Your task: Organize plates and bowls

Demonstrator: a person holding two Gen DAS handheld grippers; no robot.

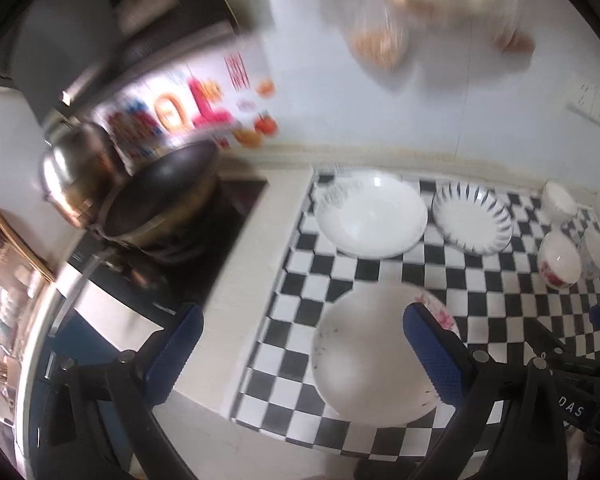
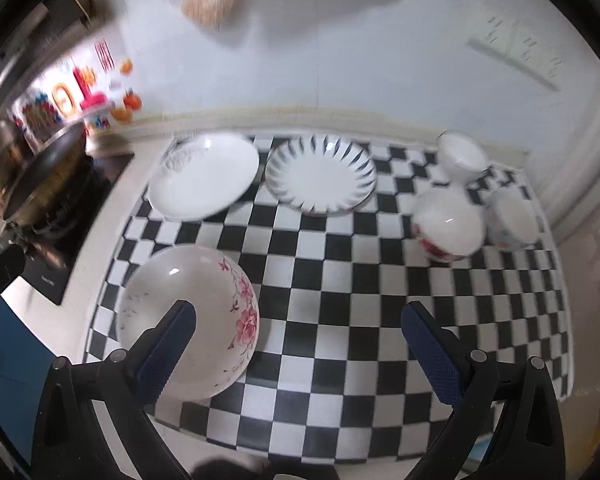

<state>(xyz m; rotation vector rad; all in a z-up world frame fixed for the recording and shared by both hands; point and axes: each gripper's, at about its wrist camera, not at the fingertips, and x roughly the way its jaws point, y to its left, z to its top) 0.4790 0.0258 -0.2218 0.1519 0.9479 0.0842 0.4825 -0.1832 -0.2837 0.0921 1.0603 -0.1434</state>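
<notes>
A white plate with pink flowers (image 2: pixel 188 320) lies at the front left of the checkered mat; it also shows in the left wrist view (image 1: pixel 372 356). A plain white plate (image 2: pixel 204 176) and a plate with dark radial streaks (image 2: pixel 320 174) lie at the back. Three bowls stand at the back right: one with red flowers (image 2: pixel 448 224), two more (image 2: pixel 462 156) (image 2: pixel 514 218). My left gripper (image 1: pixel 304 350) is open above the flowered plate's left edge. My right gripper (image 2: pixel 298 346) is open above the mat, its left finger (image 2: pixel 168 348) over that plate.
A dark wok (image 1: pixel 164 196) and a steel pot (image 1: pixel 76 172) sit on the stove at the left. A tiled wall with a wall socket (image 2: pixel 516 56) rises behind. The checkered mat (image 2: pixel 340 280) covers the counter. A bag of eggs (image 1: pixel 432 4) hangs above.
</notes>
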